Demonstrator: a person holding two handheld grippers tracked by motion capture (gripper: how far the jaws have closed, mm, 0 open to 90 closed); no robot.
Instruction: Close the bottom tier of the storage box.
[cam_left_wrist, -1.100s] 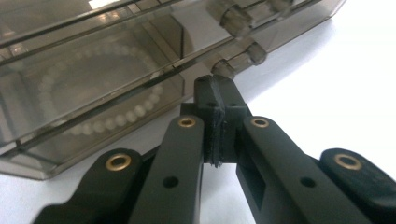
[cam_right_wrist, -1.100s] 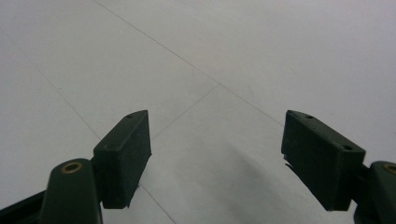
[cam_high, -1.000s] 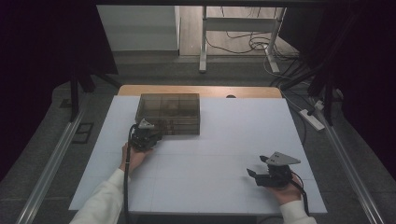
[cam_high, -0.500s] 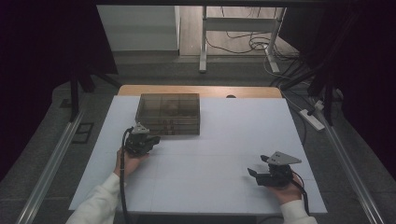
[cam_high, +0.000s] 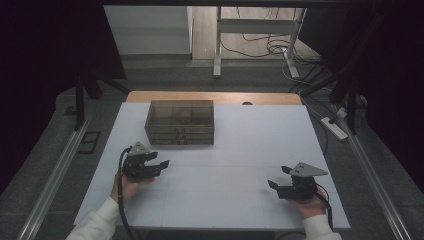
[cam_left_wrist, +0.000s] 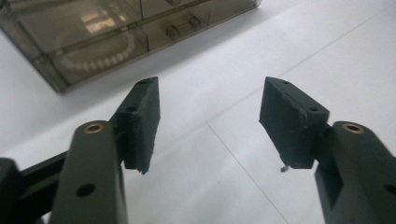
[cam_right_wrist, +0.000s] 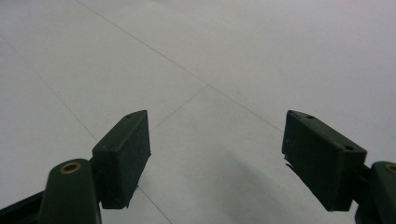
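**Left gripper view: fingers apart, drawer box just ahead**

Left gripper view has the left gripper (cam_left_wrist: 208, 123) with its fingers (cam_left_wrist: 140, 121) spread and nothing between them; they have just been opening, over bare white bench (cam_left_wrist: 243, 186). Beyond the tips, up and to the left, lies the smoky translucent drawer box (cam_left_wrist: 107, 37), near but not touched, with a string of pale beads (cam_left_wrist: 100, 58) visible through its wall and small pulls on its front.

In the high view the left gripper (cam_high: 159, 165) sits just in front of the box (cam_high: 180, 121), which stands at the back left of the bench (cam_high: 260, 130). The right gripper (cam_high: 274, 185) rests well apart near the front right corner, fingers (cam_right_wrist: 122, 156) also apart and empty.

Risks, as I judge them: the pulls are small and low, so a slightly off approach could pinch the box wall or slip off. The box looks light, and a one-sided tug may drag the whole unit across the smooth bench instead of opening a drawer, with the right gripper too far away to steady it.
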